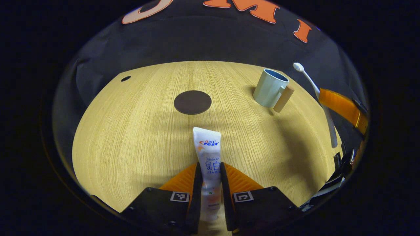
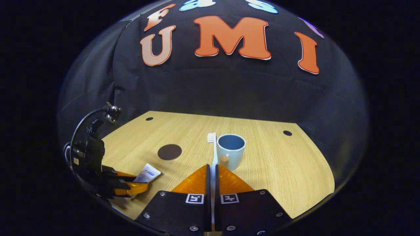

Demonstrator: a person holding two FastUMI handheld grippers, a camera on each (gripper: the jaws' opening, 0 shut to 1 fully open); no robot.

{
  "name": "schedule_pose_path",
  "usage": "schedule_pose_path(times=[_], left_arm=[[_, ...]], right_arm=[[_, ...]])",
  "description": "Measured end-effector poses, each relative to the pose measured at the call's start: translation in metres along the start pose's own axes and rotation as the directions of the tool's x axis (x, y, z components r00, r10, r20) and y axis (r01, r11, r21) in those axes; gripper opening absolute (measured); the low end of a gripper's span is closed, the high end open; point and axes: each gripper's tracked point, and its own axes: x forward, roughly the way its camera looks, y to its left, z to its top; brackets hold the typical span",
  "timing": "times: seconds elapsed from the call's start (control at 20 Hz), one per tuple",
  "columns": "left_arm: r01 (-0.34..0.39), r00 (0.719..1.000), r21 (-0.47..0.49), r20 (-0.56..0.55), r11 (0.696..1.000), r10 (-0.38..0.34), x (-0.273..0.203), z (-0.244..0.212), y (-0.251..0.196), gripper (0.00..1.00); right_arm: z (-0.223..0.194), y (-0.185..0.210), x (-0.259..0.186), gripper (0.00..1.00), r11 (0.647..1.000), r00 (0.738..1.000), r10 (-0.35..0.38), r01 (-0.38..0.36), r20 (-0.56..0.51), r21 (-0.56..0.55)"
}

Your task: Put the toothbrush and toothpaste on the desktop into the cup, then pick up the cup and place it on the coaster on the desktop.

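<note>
1. The pale, wood-grain worktop (image 1: 137,131) has a straight far edge, angled corners and a small dark round hole (image 1: 125,78) near its far left corner, at the upper left of the left gripper view; the right gripper view shows another hole (image 2: 287,133) by the far right corner.
2. A black cloth wall (image 2: 229,88) hangs behind the worktop and takes up the upper half of the right gripper view.
3. A flat, dark brown round coaster (image 1: 192,102) lies on the worktop just above the middle of the left gripper view.
4. The left tool (image 1: 210,170) is clamped on a white toothpaste tube (image 1: 208,154), which points forward towards the coaster; whether the tube is touching the wood is hard to tell.
5. A pale blue-green cup (image 1: 269,88) with a light wooden handle (image 1: 283,98) stands upright on the worktop at the upper right of the left gripper view, well apart from the coaster.
6. The right tool (image 2: 212,168) is closed on a white toothbrush (image 2: 214,154), whose bristle head is at the far end, just left of the cup's rim in the right gripper view.
</note>
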Motion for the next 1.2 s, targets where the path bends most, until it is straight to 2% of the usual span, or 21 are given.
schedule_pose_path(times=[0.3,0.4,0.7,0.9,1.05,1.2], left_arm=[[-0.019,0.999,-0.006,0.026,1.0,0.019,-0.02,0.014,0.004,0.35],[-0.016,0.999,-0.017,0.035,1.0,0.016,-0.02,0.025,0.01,0.35],[-0.02,0.998,-0.018,0.065,1.0,0.021,-0.022,0.034,0.014,0.34],[-0.028,0.996,-0.018,0.09,0.999,0.029,-0.022,0.038,0.012,0.35],[-0.025,0.994,-0.015,0.103,1.0,0.027,-0.017,0.048,0.018,0.35],[-0.02,0.991,-0.018,0.128,1.0,0.022,-0.022,0.052,0.018,0.35]], right_arm=[[0.047,-0.01,0.015,0.04,0.997,0.99,0.021,-0.031,0.136,0.067],[0.063,-0.011,0.021,0.04,0.993,0.981,0.043,-0.064,0.192,0.104],[0.1,-0.03,0.042,0.04,0.98,0.946,0.041,-0.101,0.322,0.171],[0.109,-0.037,0.063,0.04,0.986,0.922,0.043,-0.101,0.384,0.134],[0.123,-0.041,0.078,0.04,0.992,0.888,0.042,-0.092,0.458,0.087],[0.128,-0.042,0.097,0.04,0.994,0.868,0.048,-0.092,0.494,0.064]])
